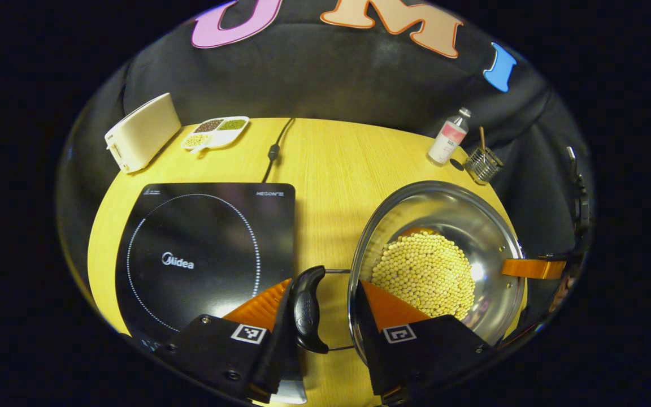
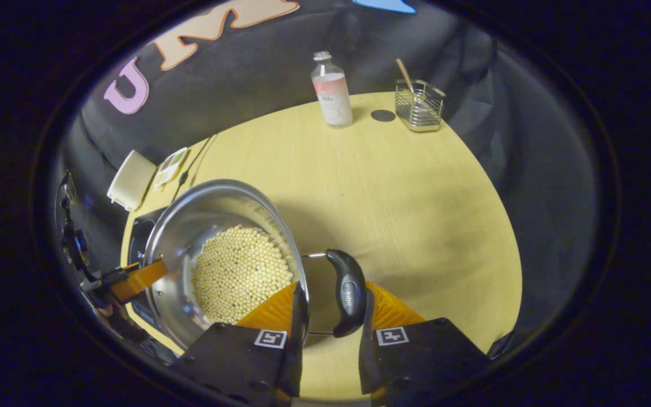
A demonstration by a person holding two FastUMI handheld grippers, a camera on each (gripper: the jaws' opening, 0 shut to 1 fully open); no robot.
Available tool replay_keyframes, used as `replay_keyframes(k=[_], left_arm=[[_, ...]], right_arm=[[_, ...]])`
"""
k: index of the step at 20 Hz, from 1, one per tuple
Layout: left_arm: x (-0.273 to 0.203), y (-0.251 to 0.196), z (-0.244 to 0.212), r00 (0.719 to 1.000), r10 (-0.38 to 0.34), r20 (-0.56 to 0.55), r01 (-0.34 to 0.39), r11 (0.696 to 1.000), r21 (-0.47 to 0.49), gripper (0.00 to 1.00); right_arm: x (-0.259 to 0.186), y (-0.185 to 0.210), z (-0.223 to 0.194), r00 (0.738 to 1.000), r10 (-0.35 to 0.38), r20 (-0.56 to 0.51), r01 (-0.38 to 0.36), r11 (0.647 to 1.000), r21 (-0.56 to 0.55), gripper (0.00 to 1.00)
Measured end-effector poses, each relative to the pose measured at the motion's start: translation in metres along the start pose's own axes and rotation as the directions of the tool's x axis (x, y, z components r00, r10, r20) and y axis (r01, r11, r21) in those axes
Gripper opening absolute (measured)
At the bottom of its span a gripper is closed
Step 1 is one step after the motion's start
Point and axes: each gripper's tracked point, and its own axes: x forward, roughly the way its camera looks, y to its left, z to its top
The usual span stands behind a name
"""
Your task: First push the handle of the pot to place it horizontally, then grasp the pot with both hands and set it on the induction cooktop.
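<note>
A steel pot (image 1: 472,226) holding yellow beans (image 1: 424,274) is to the right of the black induction cooktop (image 1: 201,254). My left gripper (image 1: 320,305) straddles the pot's near side. One finger presses the black handle (image 1: 307,308) from outside and the other lies against the inner wall, so it is shut on the pot. In the right gripper view my right gripper (image 2: 331,305) clamps the opposite black handle (image 2: 348,291) and the rim of the pot (image 2: 190,209) the same way. Each view shows the other gripper's orange finger at the far rim. Both handles lie level.
On the yellow table (image 1: 331,164) a cream toaster (image 1: 142,133) and a divided dish (image 1: 216,133) stand at the back left, with the cooktop's cord (image 1: 274,150) beside them. A bottle (image 2: 332,90) and a wire basket (image 2: 419,105) stand at the back right.
</note>
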Motion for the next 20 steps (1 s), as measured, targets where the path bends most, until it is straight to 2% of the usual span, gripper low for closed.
replay_keyframes(k=[1,2,3,6,7,16,17,18,20], left_arm=[[-0.007,0.007,0.003,1.0,0.008,0.006,-0.008,1.0,-0.003,0.6],[-0.013,0.016,0.005,1.0,0.019,0.009,-0.019,1.0,-0.001,0.61],[-0.019,0.024,0.007,1.0,0.029,0.013,-0.029,1.0,-0.003,0.6],[-0.033,0.048,0.017,0.998,0.046,0.037,-0.046,0.999,0.013,0.63],[-0.036,0.057,0.02,0.998,0.043,0.04,-0.044,0.999,0.022,0.6],[-0.049,0.147,0.032,0.999,-0.018,0.045,0.015,0.998,0.057,0.6],[-0.051,0.159,0.035,0.998,-0.019,0.052,0.017,0.999,0.052,0.61],[-0.051,0.17,0.036,0.998,-0.018,0.052,0.016,0.999,0.051,0.59],[-0.051,0.193,0.038,0.998,-0.011,0.058,0.008,0.999,0.05,0.6]], right_arm=[[0.0,0.004,-0.002,1.0,0.012,0.003,-0.012,1.0,-0.001,0.34],[0.002,0.005,0.0,1.0,0.024,0.009,-0.024,1.0,-0.011,0.42],[0.002,0.009,0.001,0.999,0.031,0.014,-0.031,0.999,-0.02,0.34],[0.001,0.018,0.001,0.999,0.042,0.027,-0.042,0.999,-0.01,0.34],[0.0,0.02,0.001,0.999,0.038,0.034,-0.037,0.999,-0.009,0.42],[0.008,0.051,-0.001,0.994,-0.043,0.096,0.043,0.999,0.006,0.42],[0.009,0.054,-0.002,0.995,-0.046,0.091,0.046,0.999,-0.002,0.38],[0.009,0.056,-0.002,0.995,-0.046,0.092,0.047,0.999,-0.003,0.42],[0.012,0.064,-0.004,0.995,-0.046,0.089,0.047,0.999,-0.006,0.42]])
